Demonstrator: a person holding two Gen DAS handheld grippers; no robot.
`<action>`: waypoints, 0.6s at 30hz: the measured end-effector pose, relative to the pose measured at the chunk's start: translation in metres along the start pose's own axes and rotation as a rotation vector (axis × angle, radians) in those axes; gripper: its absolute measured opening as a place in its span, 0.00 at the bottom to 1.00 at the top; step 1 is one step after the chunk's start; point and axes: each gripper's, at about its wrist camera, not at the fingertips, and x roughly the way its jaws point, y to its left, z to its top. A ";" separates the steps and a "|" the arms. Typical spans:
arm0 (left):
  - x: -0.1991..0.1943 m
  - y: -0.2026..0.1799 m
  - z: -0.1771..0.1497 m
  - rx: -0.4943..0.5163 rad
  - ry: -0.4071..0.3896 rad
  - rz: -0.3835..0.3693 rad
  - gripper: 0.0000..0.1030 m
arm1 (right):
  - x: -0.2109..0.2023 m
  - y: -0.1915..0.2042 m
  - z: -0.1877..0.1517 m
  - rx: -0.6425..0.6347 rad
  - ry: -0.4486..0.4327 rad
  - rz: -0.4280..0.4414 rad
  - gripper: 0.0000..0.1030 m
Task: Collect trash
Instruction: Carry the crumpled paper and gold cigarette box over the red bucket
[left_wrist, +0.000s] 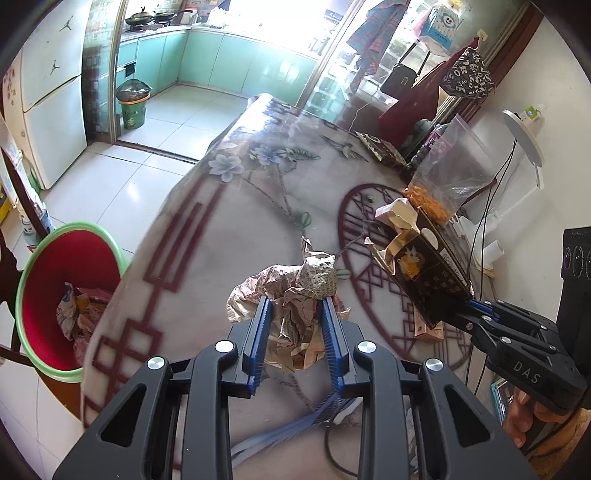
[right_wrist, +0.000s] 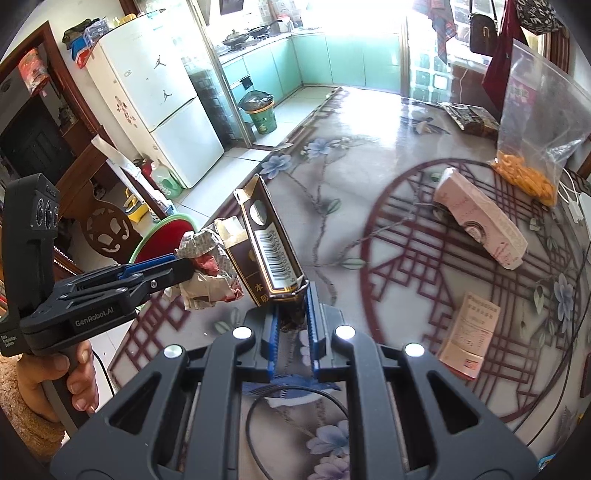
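Note:
My left gripper (left_wrist: 295, 306) is shut on a crumpled newspaper ball (left_wrist: 295, 284) and holds it above the flower-patterned table (left_wrist: 229, 229). It also shows at the left of the right wrist view (right_wrist: 184, 267), with the paper (right_wrist: 210, 280) in it. My right gripper (right_wrist: 291, 295) is shut on the bottom end of an opened dark brown cigarette box (right_wrist: 266, 240), held upright above the table. In the left wrist view that box (left_wrist: 421, 266) is at the right, in the right gripper (left_wrist: 471, 304). A red bin with a green rim (left_wrist: 55, 295) stands on the floor left of the table, with trash in it.
On the table (right_wrist: 369, 184) lie a pink box (right_wrist: 480, 221), a pink-and-white leaflet packet (right_wrist: 469, 336), a clear bag of orange snacks (right_wrist: 532, 140) and a dark snack packet (right_wrist: 469, 118). A green bin (left_wrist: 131, 103) stands by the kitchen doorway. A fridge (left_wrist: 48, 99) is at the left.

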 end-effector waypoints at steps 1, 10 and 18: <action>-0.001 0.003 0.000 0.000 -0.002 0.000 0.25 | 0.001 0.002 0.001 -0.002 0.002 0.001 0.13; -0.014 0.036 0.003 -0.015 -0.007 -0.003 0.25 | 0.003 0.035 0.007 -0.027 -0.003 -0.010 0.13; -0.023 0.063 0.007 -0.015 -0.008 -0.007 0.25 | 0.006 0.059 0.008 -0.020 -0.008 -0.029 0.13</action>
